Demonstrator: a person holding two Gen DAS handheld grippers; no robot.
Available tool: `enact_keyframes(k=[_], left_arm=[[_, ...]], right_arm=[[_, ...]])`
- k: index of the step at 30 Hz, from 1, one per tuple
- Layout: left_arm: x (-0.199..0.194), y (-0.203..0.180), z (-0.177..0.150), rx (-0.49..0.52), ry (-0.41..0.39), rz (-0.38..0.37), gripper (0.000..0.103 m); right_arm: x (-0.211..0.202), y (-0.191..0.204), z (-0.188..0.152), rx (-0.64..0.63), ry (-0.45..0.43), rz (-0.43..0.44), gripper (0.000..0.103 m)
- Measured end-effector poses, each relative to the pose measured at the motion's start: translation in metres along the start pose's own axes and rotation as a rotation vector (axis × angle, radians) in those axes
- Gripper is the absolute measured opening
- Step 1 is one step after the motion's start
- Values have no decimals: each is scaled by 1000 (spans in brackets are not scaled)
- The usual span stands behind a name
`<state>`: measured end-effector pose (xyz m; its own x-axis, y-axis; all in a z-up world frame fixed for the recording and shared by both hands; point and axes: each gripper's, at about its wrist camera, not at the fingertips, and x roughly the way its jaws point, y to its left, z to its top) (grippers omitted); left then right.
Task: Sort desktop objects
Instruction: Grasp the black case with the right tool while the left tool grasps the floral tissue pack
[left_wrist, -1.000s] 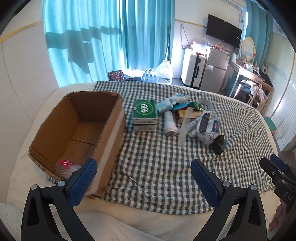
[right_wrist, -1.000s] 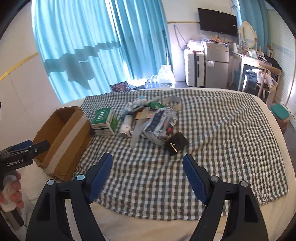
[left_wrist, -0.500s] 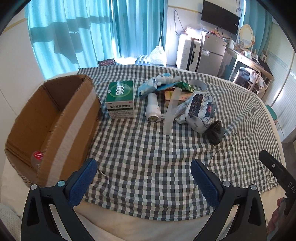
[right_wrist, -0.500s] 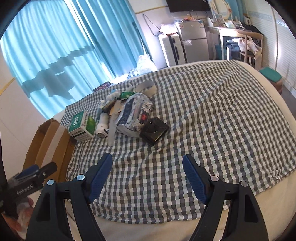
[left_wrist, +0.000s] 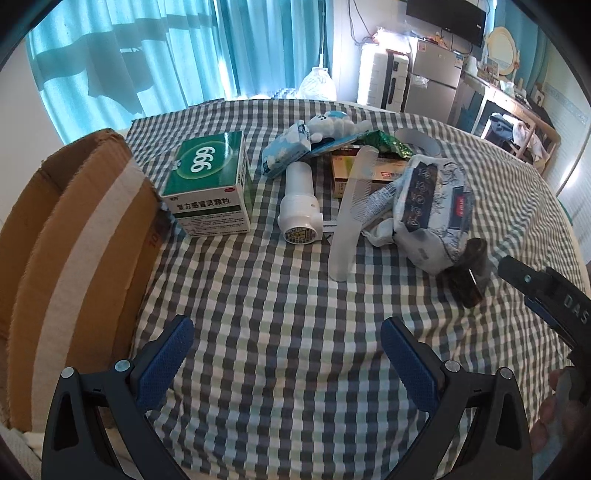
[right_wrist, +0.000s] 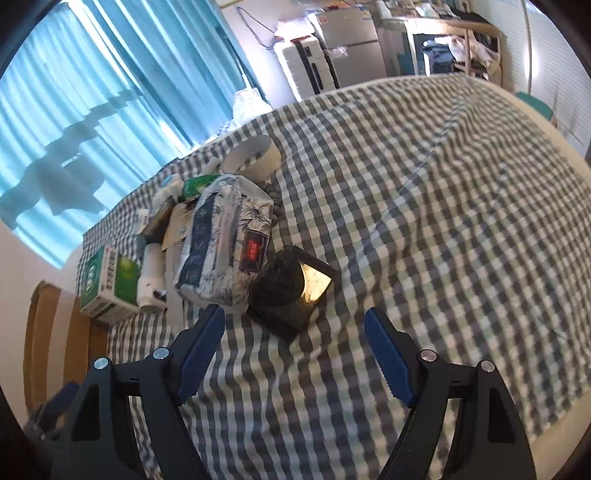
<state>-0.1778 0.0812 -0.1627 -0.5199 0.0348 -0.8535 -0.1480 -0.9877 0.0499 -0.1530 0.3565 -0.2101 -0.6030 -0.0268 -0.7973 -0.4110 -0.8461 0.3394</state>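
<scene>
I am holding the left gripper (left_wrist: 286, 356) over the gingham cloth (left_wrist: 258, 295), its ribbed blue pads spread wide with nothing between them. The right gripper (right_wrist: 295, 350) is likewise released, hanging just short of a glossy black square case (right_wrist: 291, 291) with a gold face. The clutter is lying mid-cloth: a green-and-white carton (left_wrist: 210, 184) standing beside the corrugated cardboard box (left_wrist: 70, 266), a smooth white plastic cylinder (left_wrist: 297, 206) lying on its side, a frosted translucent comb (left_wrist: 351, 214), a crinkled soft tissue pack (left_wrist: 432, 210) printed with blue flowers, and a tape roll (right_wrist: 253, 155) behind it. The cardboard box is sitting at the cloth's left edge, a pale tape stripe running down its wall.
</scene>
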Motion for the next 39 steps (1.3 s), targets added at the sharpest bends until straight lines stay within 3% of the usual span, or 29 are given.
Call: enact_keyframes(k=[8,11,12,15,19,24,31,33,37,39], left_arm=[[37,-10,19,15,6,-2,103],[44,-13,22,25,19,-4,103],[45,-14,22,32,21,-7,103],[42,-17,21,43,9,-22,103],[35,-33,20,46,-1,-57,103],[28,-69,26,102,-20,-122,103],[47,-106,47,166,-9,-97,103],[54,-115,54,172,-8,-97,103],[72,-130,63,221,-2,-70,103],[84,-137,65,274,16,-2,76]], right_arm=[[54,-4,12,138,60,-47,77],[64,-6,10,130,82,-29,62],[62,-7,9,120,82,-12,56],[46,-10,4,78,81,28,54],[18,-21,-6,13,73,-5,40],[0,-40,-15,-12,76,-32,33],[8,-54,-13,10,100,-9,31],[14,-54,-14,3,119,-21,11],[15,-54,-12,-17,111,-17,10],[16,-53,-11,-25,112,-14,10]])
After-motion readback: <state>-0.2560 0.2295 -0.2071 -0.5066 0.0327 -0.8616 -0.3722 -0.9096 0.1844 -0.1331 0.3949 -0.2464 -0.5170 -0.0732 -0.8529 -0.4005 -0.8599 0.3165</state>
